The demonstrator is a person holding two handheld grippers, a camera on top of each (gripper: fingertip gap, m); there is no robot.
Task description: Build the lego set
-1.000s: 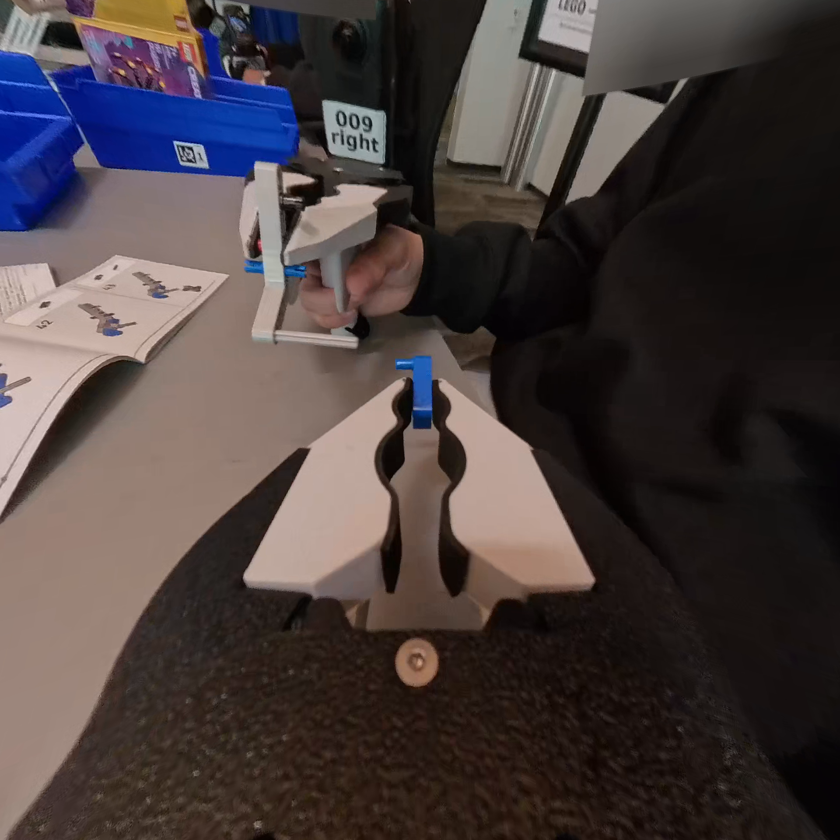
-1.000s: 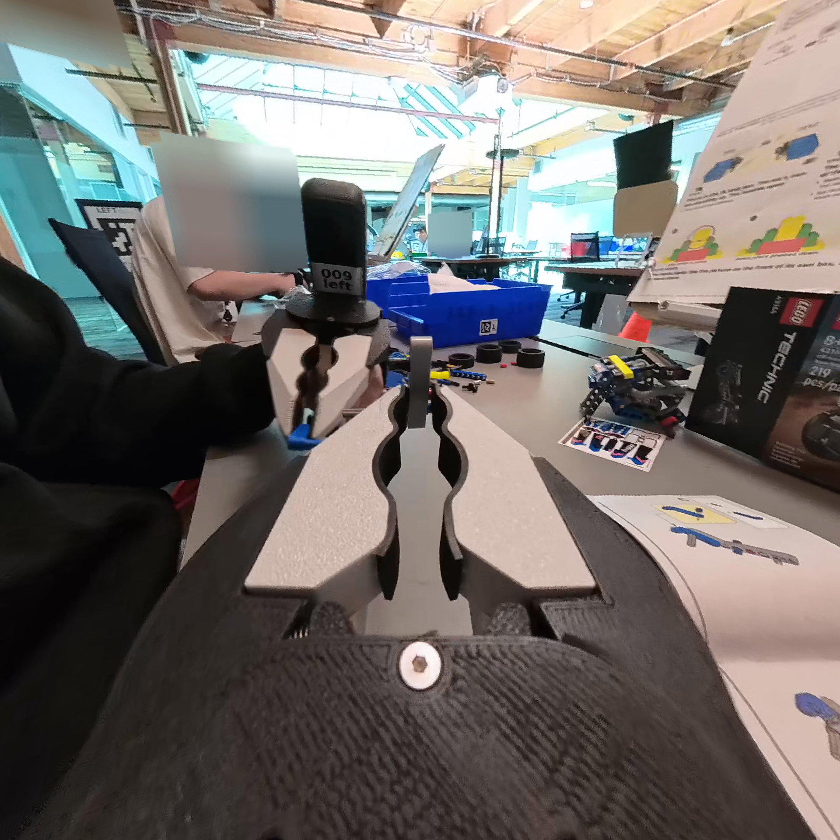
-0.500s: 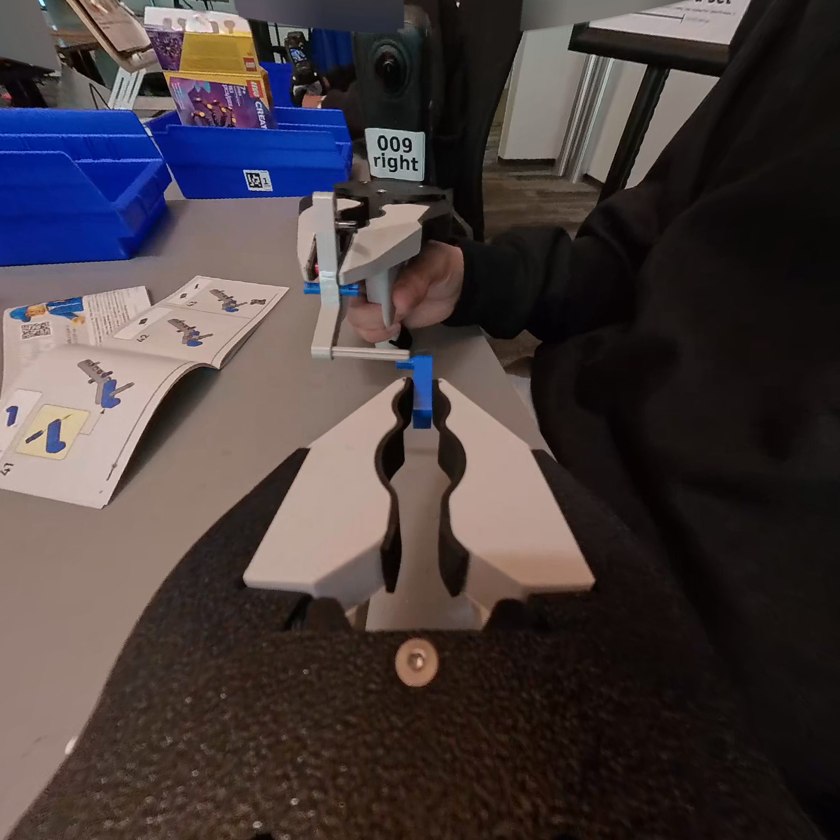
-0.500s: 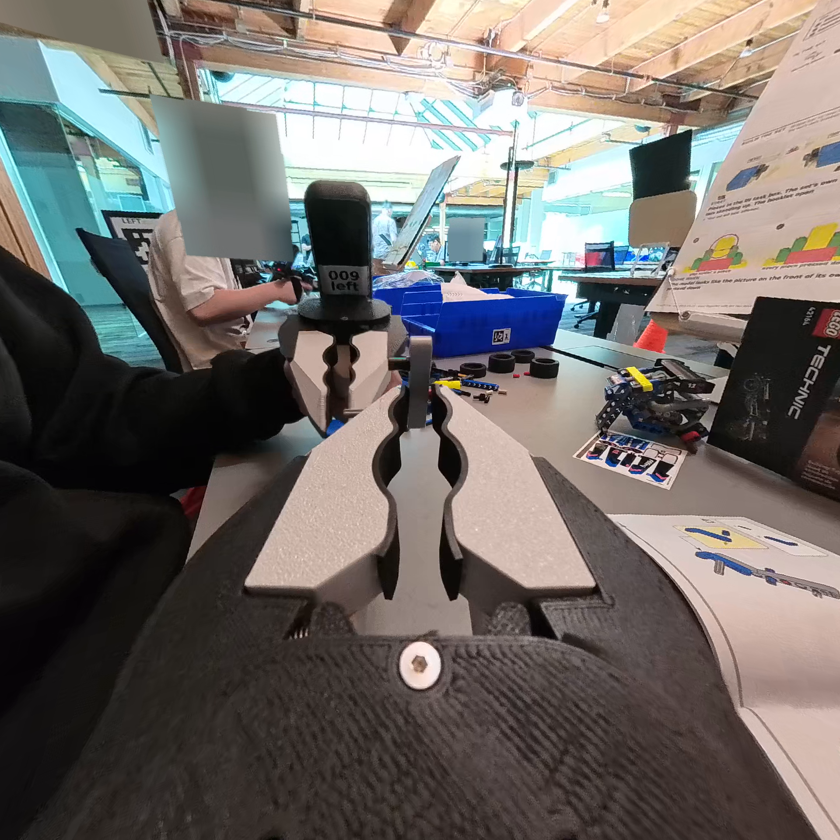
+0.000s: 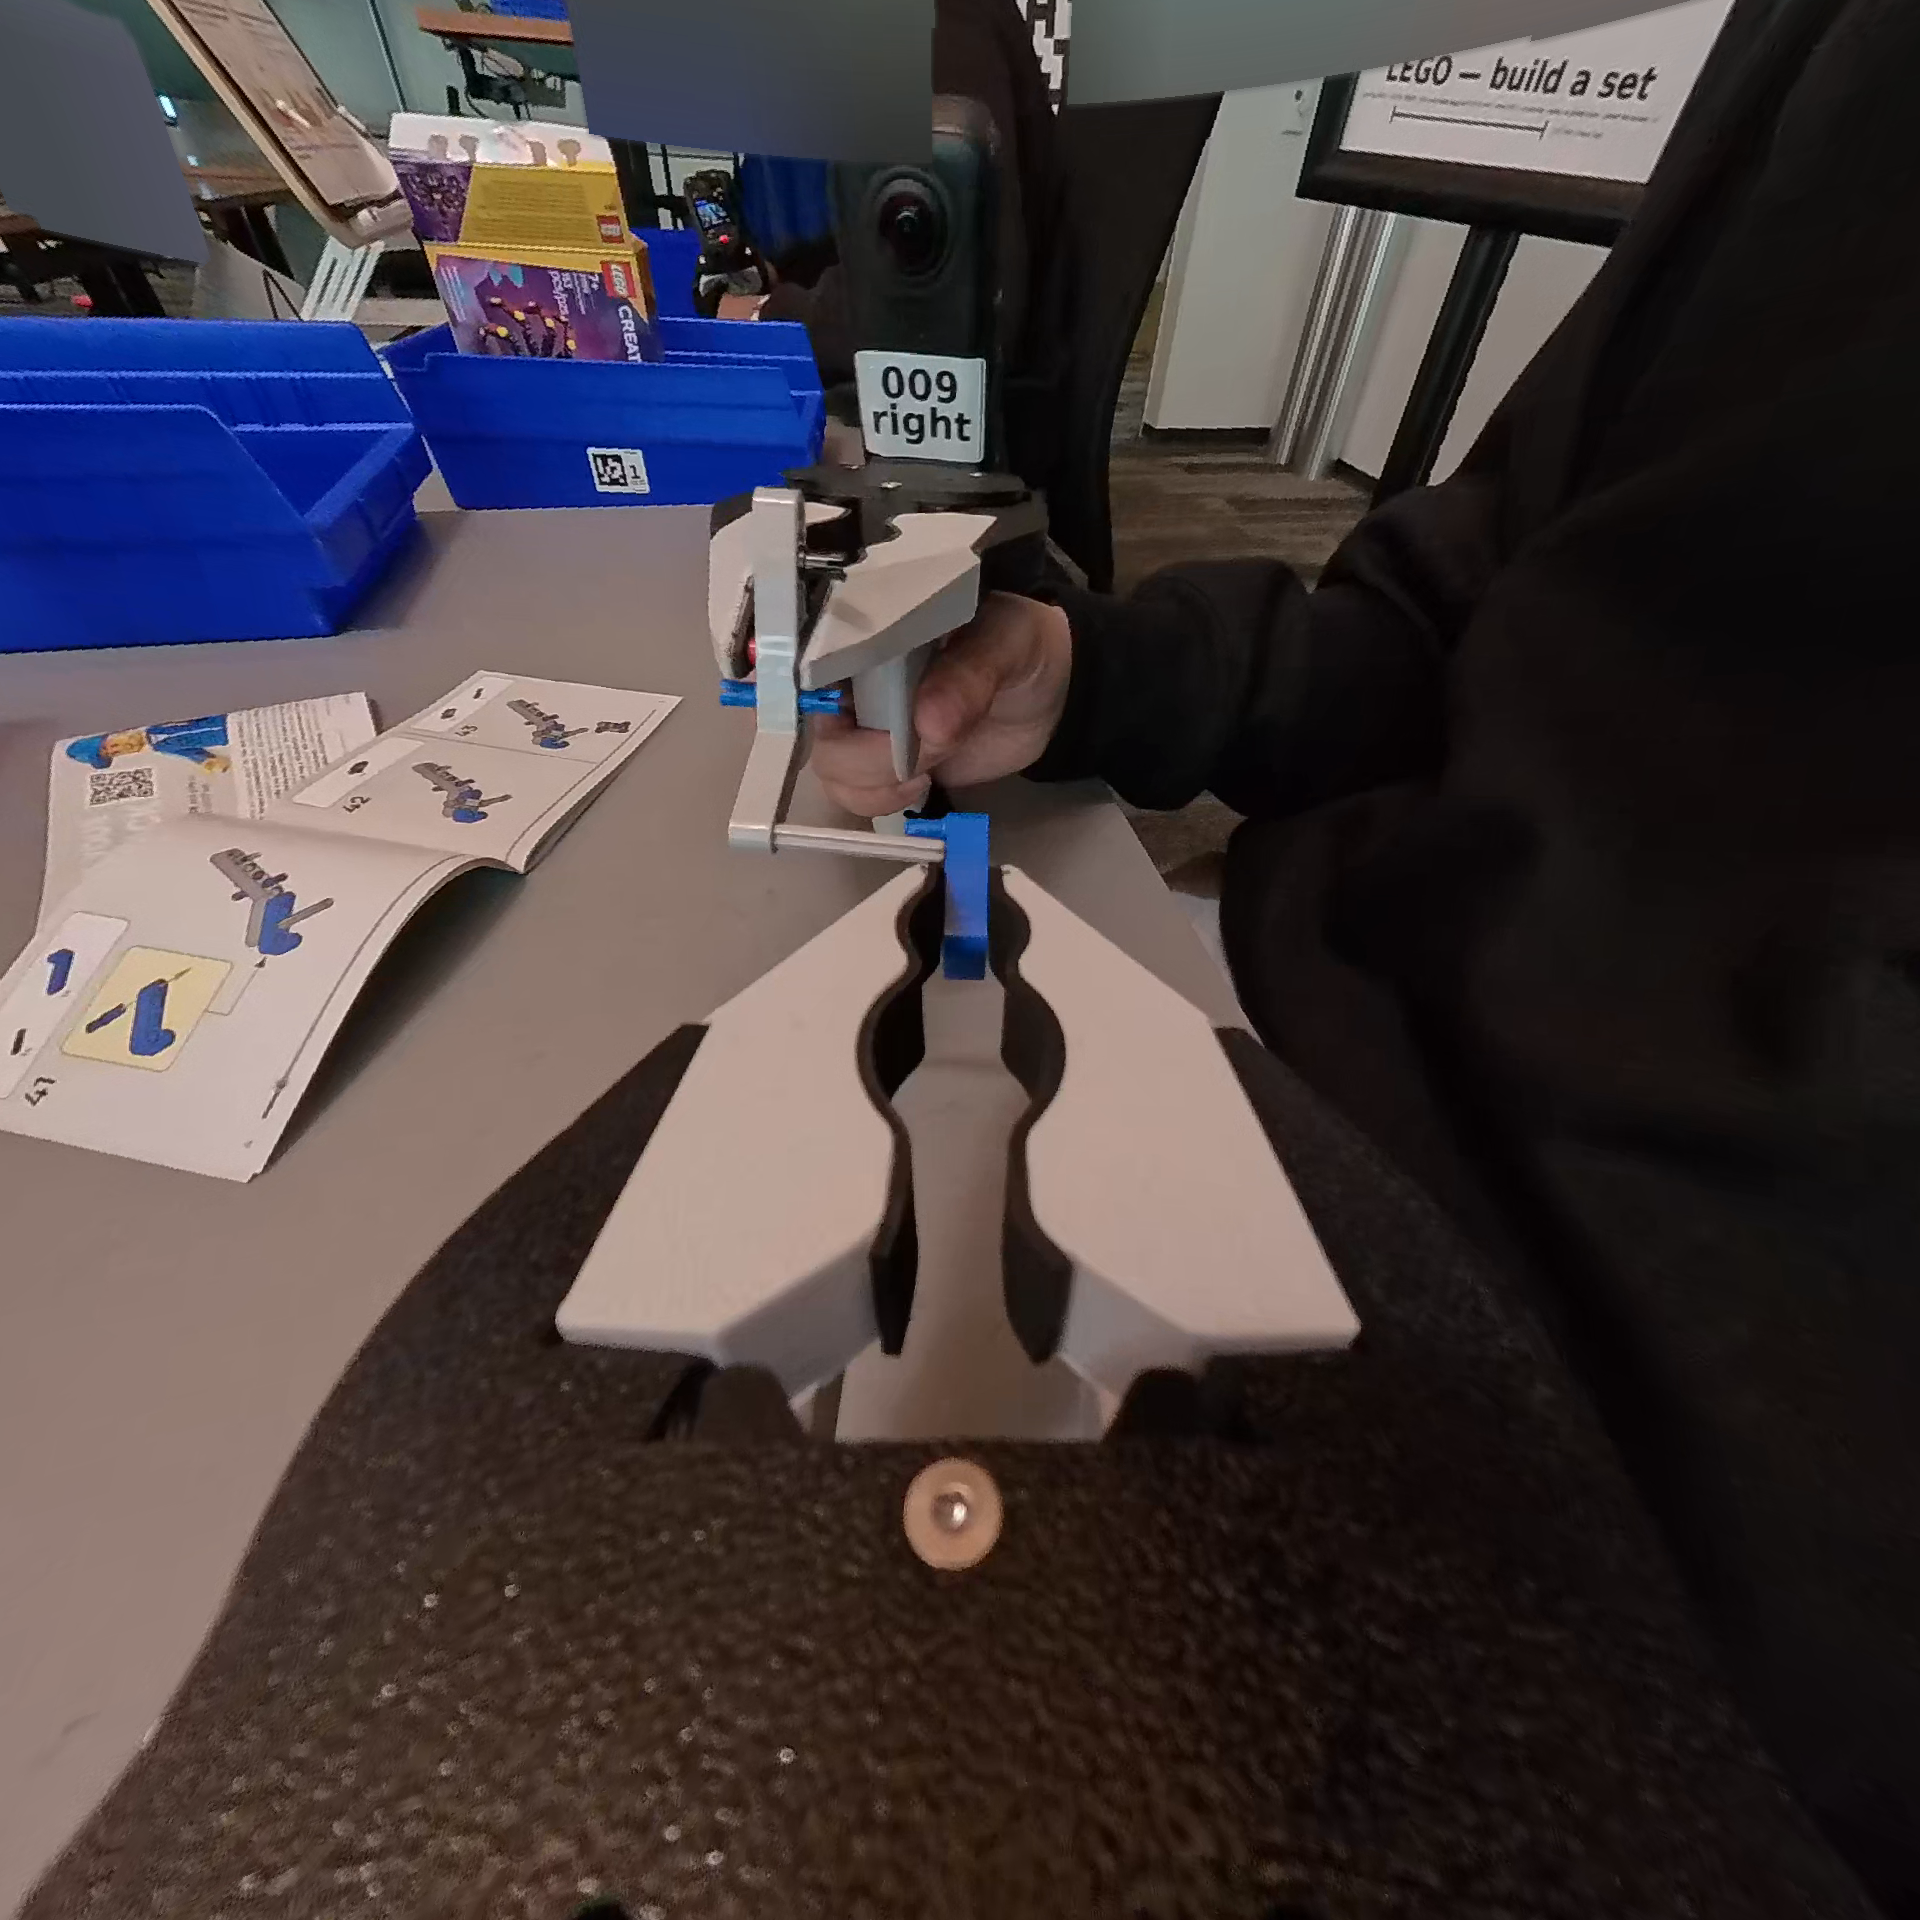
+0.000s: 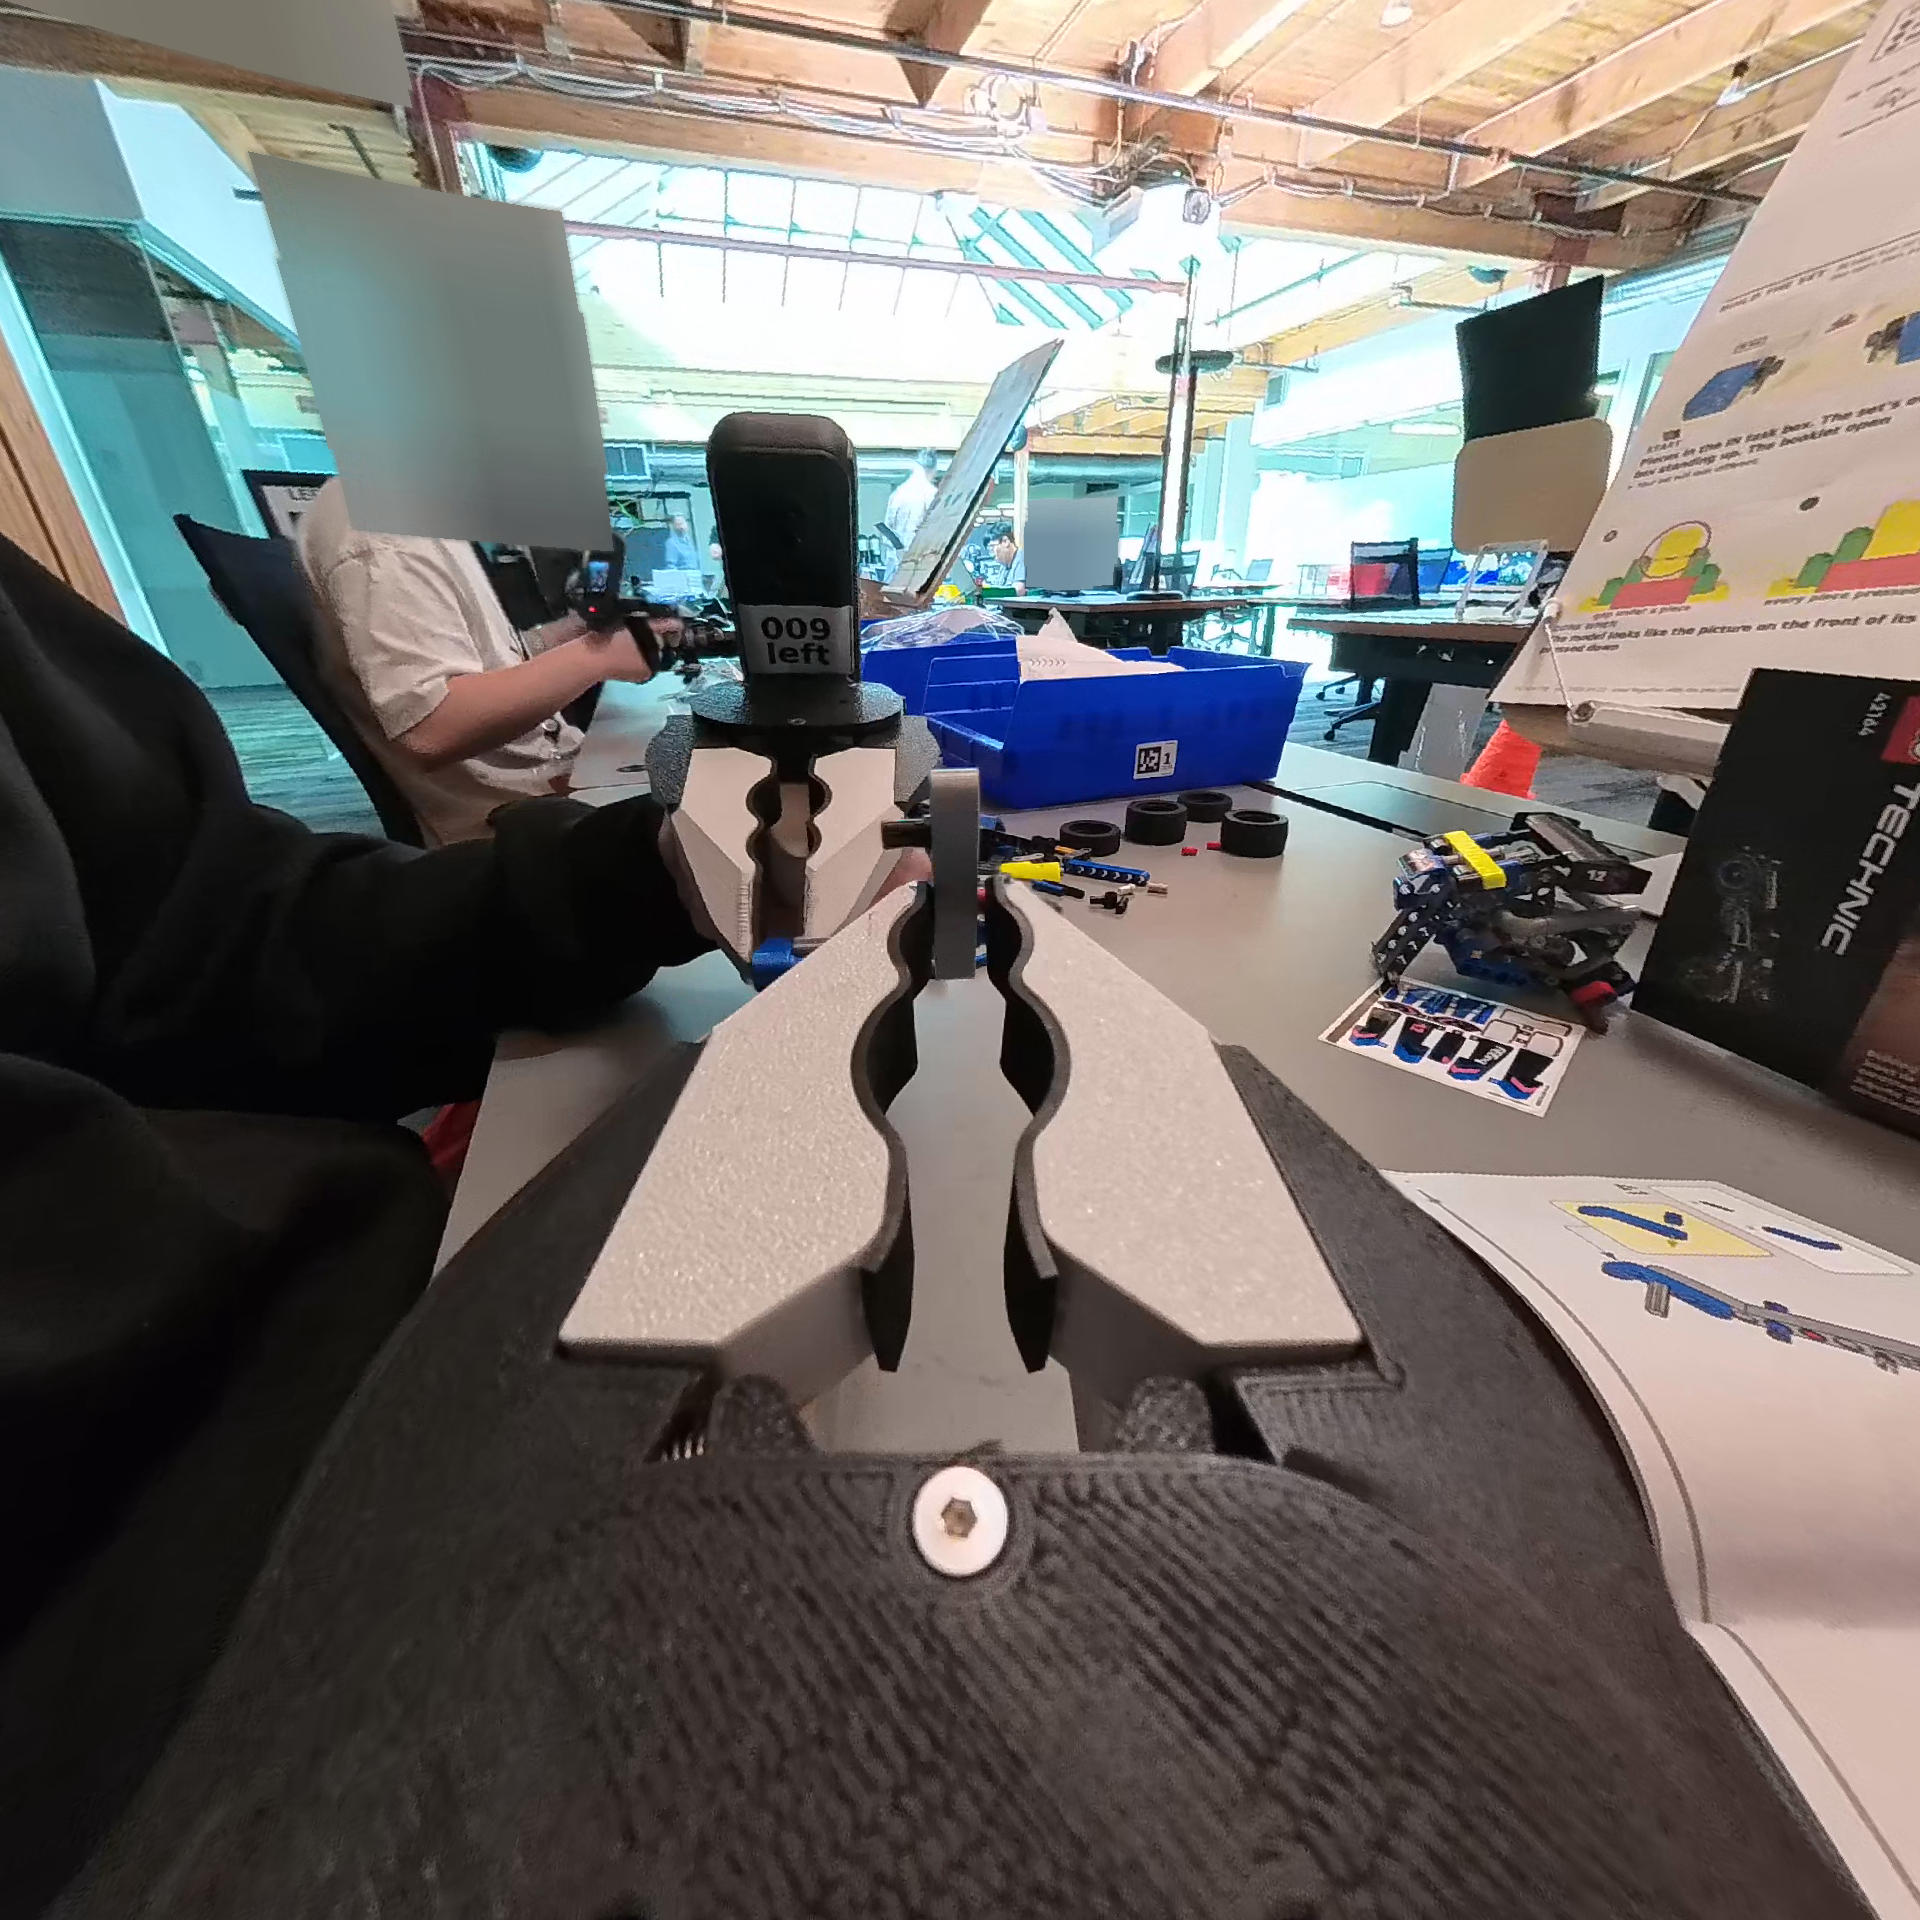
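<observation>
Since one second ago the grey beam (image 5: 774,665) has come closer, so its axle tip now touches the blue connector (image 5: 964,896). The left hand-held gripper (image 5: 961,914) pinches the connector; the right hand-held gripper (image 6: 951,904) pinches the beam. The half-built model (image 6: 1512,899) waits on the surface (image 6: 1247,966) at 2 o'clock, and loose tyres (image 6: 1184,826) show much is left.

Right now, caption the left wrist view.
Left tongs pinch a blue piece against a gray beam's axle.
</observation>
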